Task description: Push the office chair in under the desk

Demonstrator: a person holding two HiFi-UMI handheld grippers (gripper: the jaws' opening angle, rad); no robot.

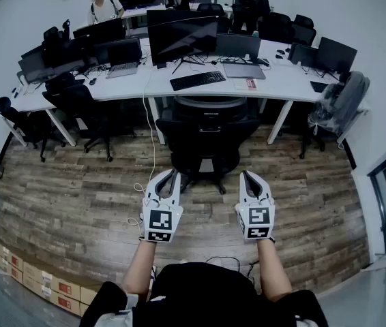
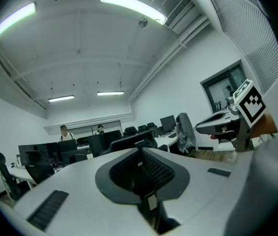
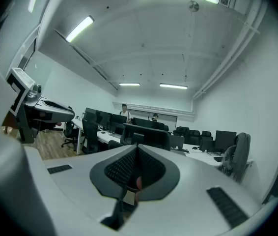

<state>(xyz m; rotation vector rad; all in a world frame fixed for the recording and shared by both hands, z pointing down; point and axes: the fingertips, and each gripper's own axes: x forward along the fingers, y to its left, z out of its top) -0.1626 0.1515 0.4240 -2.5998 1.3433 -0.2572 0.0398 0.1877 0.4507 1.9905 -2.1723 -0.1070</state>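
The black office chair (image 1: 206, 131) stands on the wood floor with its seat partly under the white desk (image 1: 285, 82), its back toward me. My left gripper (image 1: 173, 174) and right gripper (image 1: 246, 174) are held level side by side just behind the chair, a short gap away from its back. Both are shut with nothing between the jaws. From the left gripper view the closed jaws (image 2: 140, 152) point at the chair's back (image 2: 131, 141). The right gripper view shows its closed jaws (image 3: 137, 149) aimed at the same chair (image 3: 149, 134).
Monitors (image 1: 183, 38), a keyboard (image 1: 197, 80) and a laptop sit on the desk. Other black chairs (image 1: 84, 107) stand at the left; a chair draped with a grey jacket (image 1: 343, 104) stands at the right. A white cable (image 1: 151, 148) trails over the floor. Two people (image 1: 102, 5) are at the far desks.
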